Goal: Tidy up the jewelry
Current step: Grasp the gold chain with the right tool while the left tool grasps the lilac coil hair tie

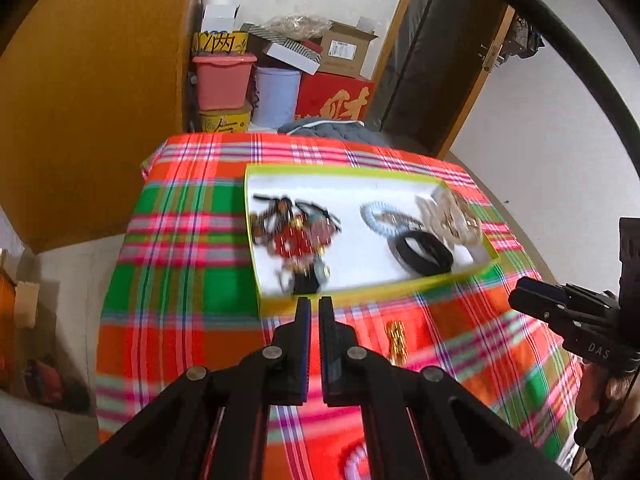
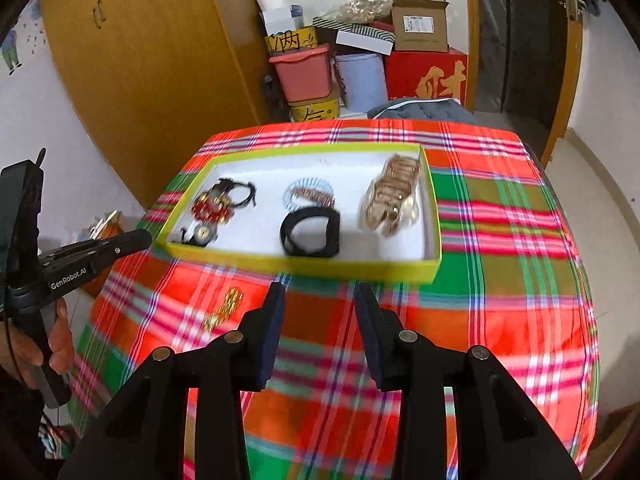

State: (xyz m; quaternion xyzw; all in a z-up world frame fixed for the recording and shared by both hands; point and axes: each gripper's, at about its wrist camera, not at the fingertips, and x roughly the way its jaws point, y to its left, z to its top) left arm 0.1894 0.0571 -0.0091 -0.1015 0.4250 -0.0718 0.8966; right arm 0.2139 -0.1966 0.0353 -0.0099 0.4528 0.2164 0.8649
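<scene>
While hovering over the plaid tablecloth [image 2: 500, 208], left gripper [image 1: 315, 300] pressed together and empty, right gripper [image 2: 320, 286] spread with nothing between its fingers. Just ahead, lime-edged tray [image 2: 304, 265] holding a red beaded cluster [image 2: 208, 204], black band [image 2: 310, 236], blue coil [image 2: 308, 192] and gold-toned pile [image 2: 394, 194]. Outside the tray, on cloth near the left gripper, gold chain piece [image 1: 396, 340].

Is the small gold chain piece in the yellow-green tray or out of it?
Out. The small gold chain piece lies on the plaid tablecloth, in front of the yellow-green cardboard tray, apart from its near wall.
</scene>
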